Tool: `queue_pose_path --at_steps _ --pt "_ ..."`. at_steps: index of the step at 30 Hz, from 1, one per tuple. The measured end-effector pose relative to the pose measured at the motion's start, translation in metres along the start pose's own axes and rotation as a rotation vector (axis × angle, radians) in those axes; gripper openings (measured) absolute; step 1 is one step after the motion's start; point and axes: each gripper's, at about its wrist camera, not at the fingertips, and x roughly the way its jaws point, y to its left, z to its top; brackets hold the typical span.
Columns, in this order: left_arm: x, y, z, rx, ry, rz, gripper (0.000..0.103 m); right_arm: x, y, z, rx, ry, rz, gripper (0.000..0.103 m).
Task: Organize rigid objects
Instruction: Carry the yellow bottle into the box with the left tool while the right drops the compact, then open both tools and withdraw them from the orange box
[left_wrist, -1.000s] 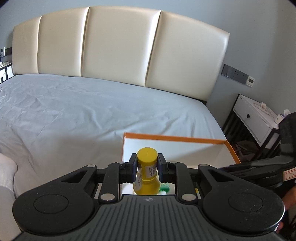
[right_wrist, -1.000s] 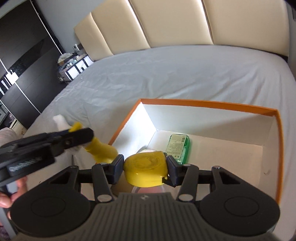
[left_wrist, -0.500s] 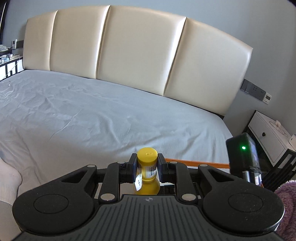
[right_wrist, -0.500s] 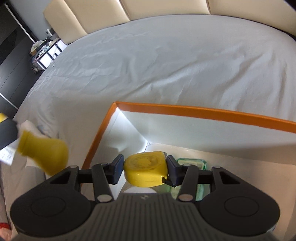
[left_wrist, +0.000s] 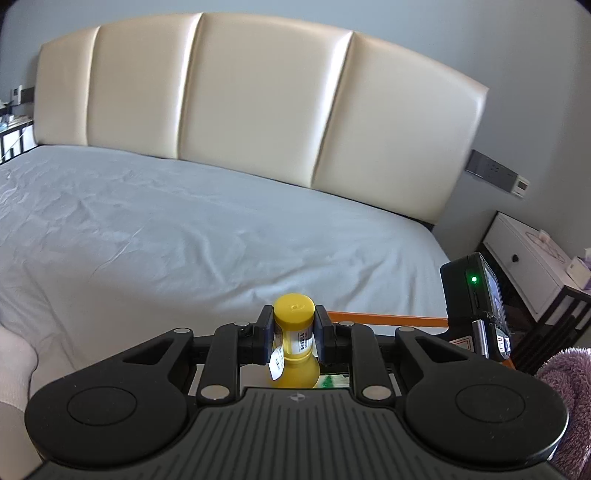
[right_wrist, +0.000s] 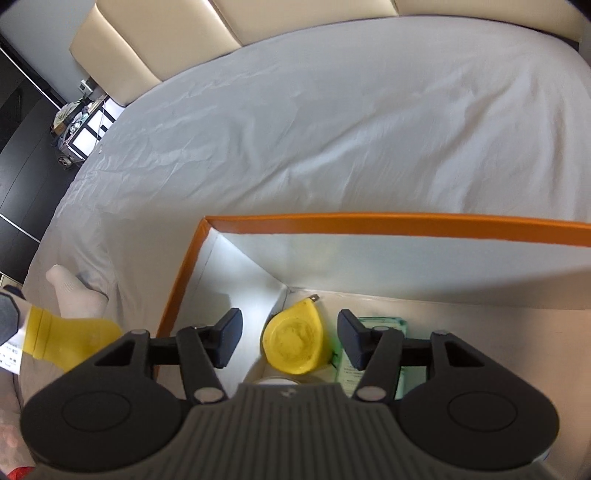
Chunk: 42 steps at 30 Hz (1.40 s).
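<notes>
We see the left gripper (left_wrist: 294, 334) pinching a yellow bottle (left_wrist: 294, 343) by its neck, just under the flat cap, with a pad pressed against each side. A white label wraps the neck and a small paper tag hangs off it. The bottle's rounded body hangs below the pads, above the near edge of the bed (left_wrist: 184, 229) and next to the orange-rimmed box (right_wrist: 369, 221); in the right wrist view the same bottle (right_wrist: 70, 341) shows outside the box's left wall, over the sheet.

Our right gripper (right_wrist: 289, 338) is spread wide, its pads apart and touching nothing. Between and below them a yellow tape measure (right_wrist: 295, 341) lies inside the box, in its near left corner, close to the left wall. Just beside it, toward the right, lies a flat green packet (right_wrist: 373, 350), partly covered by the right pad. A white round thing peeks out at the near edge of the box, mostly hidden by the gripper body.

A white sock (right_wrist: 74, 291) lies on the sheet near the left edge of the bed.
</notes>
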Motion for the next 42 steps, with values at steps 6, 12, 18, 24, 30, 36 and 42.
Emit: queue_pose_path --at_steps 6,12,18,24,30,36,42 --pt "0.016 -0.037 -0.008 0.048 0.072 -0.081 0.024 -0.047 -0.027 -0.013 -0.018 -0.062 -0.050 0.059" --pt "0.045 -0.073 -0.034 0.081 0.223 -0.160 0.024 -0.089 -0.066 -0.035 0.022 -0.087 -0.077 0.062" --pt "0.059 -0.095 -0.060 0.125 0.336 -0.179 0.024 -0.116 -0.089 -0.059 0.051 -0.111 -0.063 0.065" --pt "0.066 -0.106 -0.074 0.178 0.428 -0.178 0.024 -0.114 -0.096 -0.073 0.049 -0.096 -0.045 0.065" --pt "0.074 -0.113 -0.081 0.220 0.517 -0.153 0.024 -0.102 -0.091 -0.081 -0.004 -0.031 -0.020 0.063" --pt "0.080 -0.111 -0.089 0.215 0.584 -0.136 0.024 -0.094 -0.097 -0.085 0.018 -0.004 0.001 0.051" --pt "0.069 -0.106 -0.084 0.181 0.566 -0.133 0.031 -0.095 -0.093 -0.087 0.021 -0.007 -0.007 0.051"
